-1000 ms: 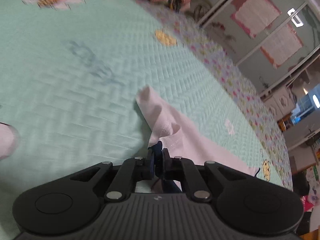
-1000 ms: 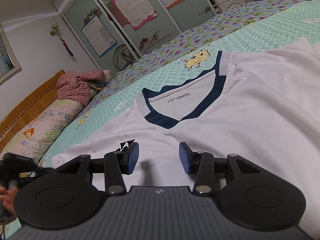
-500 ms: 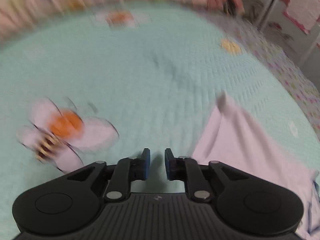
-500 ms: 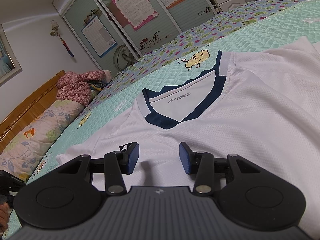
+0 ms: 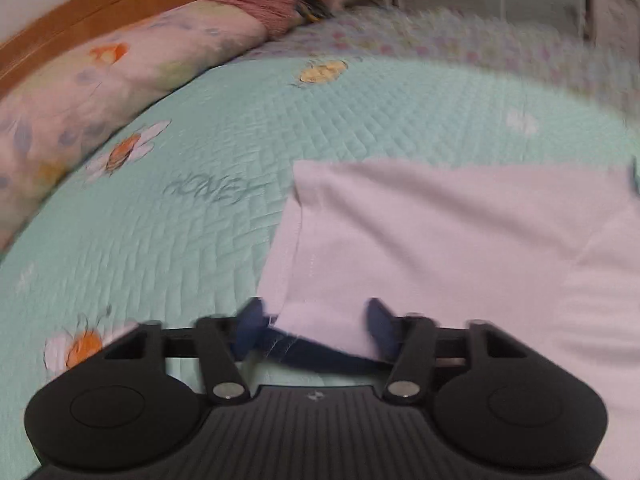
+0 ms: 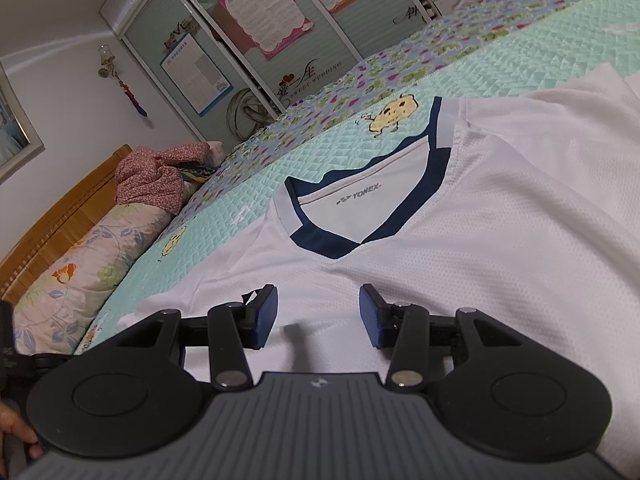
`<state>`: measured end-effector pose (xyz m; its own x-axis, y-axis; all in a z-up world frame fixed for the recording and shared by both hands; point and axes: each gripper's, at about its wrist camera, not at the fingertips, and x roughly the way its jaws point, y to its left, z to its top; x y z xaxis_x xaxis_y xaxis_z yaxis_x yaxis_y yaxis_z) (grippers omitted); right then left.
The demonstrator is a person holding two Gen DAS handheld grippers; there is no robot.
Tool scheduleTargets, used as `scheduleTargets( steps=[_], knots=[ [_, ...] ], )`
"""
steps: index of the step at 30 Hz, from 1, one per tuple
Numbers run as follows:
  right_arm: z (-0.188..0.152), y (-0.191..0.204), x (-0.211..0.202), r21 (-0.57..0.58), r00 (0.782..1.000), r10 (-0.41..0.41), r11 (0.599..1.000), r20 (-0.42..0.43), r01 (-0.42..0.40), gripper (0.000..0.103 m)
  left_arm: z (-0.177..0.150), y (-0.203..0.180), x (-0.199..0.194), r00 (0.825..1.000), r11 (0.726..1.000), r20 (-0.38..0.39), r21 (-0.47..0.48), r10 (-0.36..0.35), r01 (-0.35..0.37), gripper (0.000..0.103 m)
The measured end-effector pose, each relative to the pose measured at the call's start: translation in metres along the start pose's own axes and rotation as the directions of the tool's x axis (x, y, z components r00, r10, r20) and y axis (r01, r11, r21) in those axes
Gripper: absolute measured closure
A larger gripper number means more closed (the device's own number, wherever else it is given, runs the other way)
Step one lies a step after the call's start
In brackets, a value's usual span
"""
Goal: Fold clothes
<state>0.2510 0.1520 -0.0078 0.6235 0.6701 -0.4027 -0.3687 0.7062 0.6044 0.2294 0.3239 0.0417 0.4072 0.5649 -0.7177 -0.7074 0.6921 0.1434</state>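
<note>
Flat on quilt [image 6: 520,52], shirt [image 6: 500,240] collar pointing away, both grippers' jaws open

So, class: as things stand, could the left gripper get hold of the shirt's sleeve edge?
Probably yes: the left gripper is open, the white sleeve edge lies between its fingers, and nothing covers it.

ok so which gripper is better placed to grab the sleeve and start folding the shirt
Left. The left gripper is open astride the sleeve hem of the white shirt. The right gripper is open over flat chest fabric, with no edge to pinch.
</note>
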Motion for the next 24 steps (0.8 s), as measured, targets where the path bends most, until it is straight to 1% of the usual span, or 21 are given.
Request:
scheduleTargets(
  steps=[1, 3, 4, 5, 6, 7, 8, 9, 10, 11, 12, 13, 14, 15, 16, 18, 19, 21, 22, 23, 24],
  knots=[
    [0.002, -0.001, 0.0, 0.016, 1.0, 0.007, 1.0, -0.014, -0.007, 0.055, -0.002, 0.001, -0.014, 0.998, 0.998, 0.019, -0.024, -0.052, 0.052, 0.057],
    [0.012, -0.003, -0.011, 0.077, 0.997, 0.022, 0.997, -0.07, -0.016, 0.055, -0.012, -0.016, -0.041, 0.988, 0.988, 0.035, 0.017, -0.152, 0.151, 0.056],
    [0.017, -0.008, -0.029, 0.108, 0.998, 0.028, 0.994, -0.056, -0.021, 0.055, -0.018, -0.029, -0.051, 0.974, 0.974, 0.03, 0.057, -0.223, 0.221, 0.054],
    [0.021, -0.013, -0.047, 0.139, 0.999, 0.033, 0.99, -0.041, -0.027, 0.055, -0.025, -0.041, -0.059, 0.957, 0.953, 0.008, 0.086, -0.291, 0.289, 0.054],
    [0.025, -0.019, -0.067, 0.169, 0.999, 0.031, 0.985, -0.021, -0.027, 0.055, -0.033, -0.052, -0.067, 0.934, 0.928, -0.017, 0.113, -0.356, 0.356, 0.054],
    [0.027, -0.029, -0.095, 0.192, 1.0, -0.007, 0.981, 0.022, 0.002, 0.053, -0.04, -0.061, -0.071, 0.916, 0.908, -0.048, 0.118, -0.399, 0.402, 0.052],
    [0.03, -0.044, -0.125, 0.215, 0.995, -0.071, 0.975, 0.067, 0.055, 0.048, -0.047, -0.07, -0.073, 0.901, 0.895, -0.087, 0.11, -0.424, 0.432, 0.05],
    [0.032, -0.058, -0.153, 0.241, 0.985, -0.135, 0.965, 0.106, 0.106, 0.044, -0.053, -0.079, -0.074, 0.886, 0.883, -0.127, 0.1, -0.447, 0.459, 0.048],
    [0.033, -0.075, -0.173, 0.27, 0.973, -0.196, 0.95, 0.124, 0.157, 0.04, -0.06, -0.085, -0.073, 0.874, 0.878, -0.162, 0.073, -0.458, 0.473, 0.048],
    [0.034, -0.092, -0.193, 0.299, 0.956, -0.256, 0.932, 0.141, 0.205, 0.04, -0.065, -0.088, -0.067, 0.862, 0.873, -0.187, 0.038, -0.471, 0.486, 0.048],
    [0.035, -0.108, -0.214, 0.329, 0.936, -0.316, 0.91, 0.156, 0.252, 0.04, -0.07, -0.09, -0.06, 0.854, 0.872, -0.208, 0.01, -0.476, 0.489, 0.048],
    [0.036, -0.125, -0.234, 0.359, 0.912, -0.375, 0.885, 0.168, 0.297, 0.039, -0.075, -0.092, -0.055, 0.858, 0.878, -0.215, 0.0, -0.467, 0.478, 0.048],
    [0.037, -0.141, -0.25, 0.391, 0.892, -0.419, 0.86, 0.171, 0.329, 0.039, -0.081, -0.093, -0.058, 0.865, 0.882, -0.197, 0.006, -0.461, 0.471, 0.047],
    [0.037, -0.155, -0.25, 0.424, 0.901, -0.409, 0.848, 0.146, 0.317, 0.039, -0.086, -0.095, -0.061, 0.87, 0.882, -0.179, 0.018, -0.46, 0.471, 0.042],
    [0.037, -0.167, -0.249, 0.452, 0.909, -0.398, 0.839, 0.127, 0.304, 0.039, -0.089, -0.097, -0.061, 0.867, 0.878, -0.174, 0.023, -0.467, 0.478, 0.036],
    [0.039, -0.177, -0.241, 0.465, 0.92, -0.366, 0.844, 0.139, 0.266, 0.039, -0.092, -0.102, -0.06, 0.863, 0.871, -0.166, 0.038, -0.478, 0.49, 0.028],
    [0.042, -0.178, -0.236, 0.468, 0.922, -0.36, 0.845, 0.139, 0.259, 0.039, -0.094, -0.104, -0.063, 0.864, 0.87, -0.166, 0.056, -0.475, 0.489, 0.024],
    [0.048, -0.179, -0.226, 0.471, 0.928, -0.347, 0.847, 0.136, 0.247, 0.04, -0.094, -0.106, -0.066, 0.864, 0.87, -0.173, 0.062, -0.473, 0.488, 0.02],
    [0.051, -0.179, -0.221, 0.463, 0.935, -0.336, 0.851, 0.116, 0.249, 0.047, -0.092, -0.106, -0.065, 0.861, 0.87, -0.178, 0.05, -0.476, 0.491, 0.019],
    [0.053, -0.179, -0.216, 0.455, 0.941, -0.326, 0.855, 0.095, 0.25, 0.079, -0.091, -0.105, -0.063, 0.858, 0.869, -0.182, 0.028, -0.481, 0.494, 0.018],
    [0.055, -0.18, -0.211, 0.45, 0.946, -0.316, 0.857, 0.075, 0.251, 0.1, -0.089, -0.103, -0.062, 0.853, 0.868, -0.187, 0.006, -0.487, 0.497, 0.018]
  ],
)
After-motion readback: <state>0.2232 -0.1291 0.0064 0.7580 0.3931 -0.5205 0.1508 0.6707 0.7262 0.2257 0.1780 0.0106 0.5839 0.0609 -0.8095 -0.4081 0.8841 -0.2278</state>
